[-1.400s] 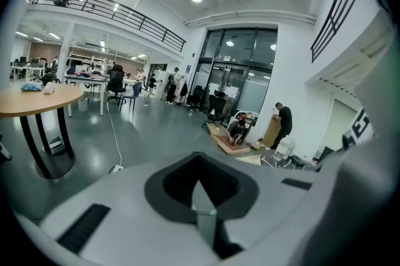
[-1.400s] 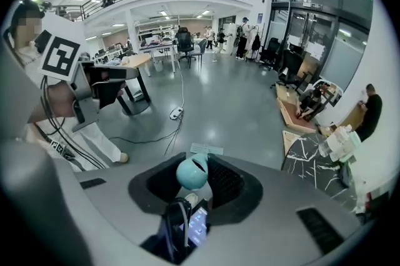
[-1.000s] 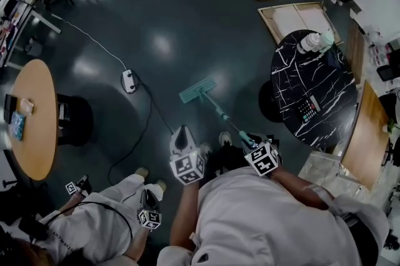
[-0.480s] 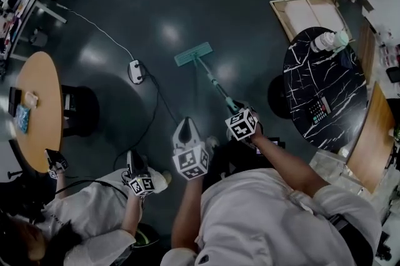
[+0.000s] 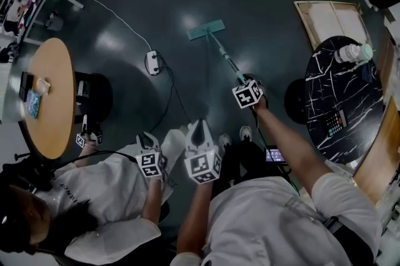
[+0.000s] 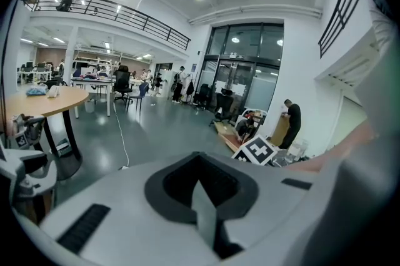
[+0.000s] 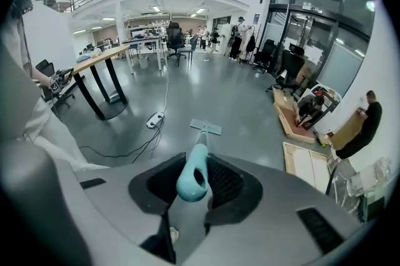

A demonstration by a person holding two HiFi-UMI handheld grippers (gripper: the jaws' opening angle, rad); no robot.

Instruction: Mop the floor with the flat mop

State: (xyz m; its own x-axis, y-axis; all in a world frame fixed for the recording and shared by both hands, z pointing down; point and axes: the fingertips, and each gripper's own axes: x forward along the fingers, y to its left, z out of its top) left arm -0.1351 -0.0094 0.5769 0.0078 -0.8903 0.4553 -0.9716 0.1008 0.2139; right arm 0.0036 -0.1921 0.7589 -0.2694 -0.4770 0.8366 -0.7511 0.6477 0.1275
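Note:
The flat mop's teal head (image 5: pixel 206 29) lies flat on the dark floor well ahead of me, and its thin handle (image 5: pixel 224 54) slants back to my right gripper (image 5: pixel 242 78). That gripper is shut on the handle's upper end. In the right gripper view the teal grip end (image 7: pixel 192 178) sticks up between the jaws, and the mop head (image 7: pixel 205 127) shows beyond it on the floor. My left gripper (image 5: pixel 200 128) is held close to my body, left of the mop and apart from it. Its jaws are shut on nothing, and they are seen closed again in the left gripper view (image 6: pixel 201 208).
A white power strip (image 5: pixel 152 62) and its black cable (image 5: pixel 174 96) lie on the floor left of the mop. A round wooden table (image 5: pixel 44 96) stands at the left, a black marble table (image 5: pixel 340 102) at the right. A second person (image 5: pixel 106 190) crouches beside me holding grippers.
My right gripper has pushed forward and the mop head has slid farther away across the floor. The left gripper stayed near my body. The crouching person has shifted closer.

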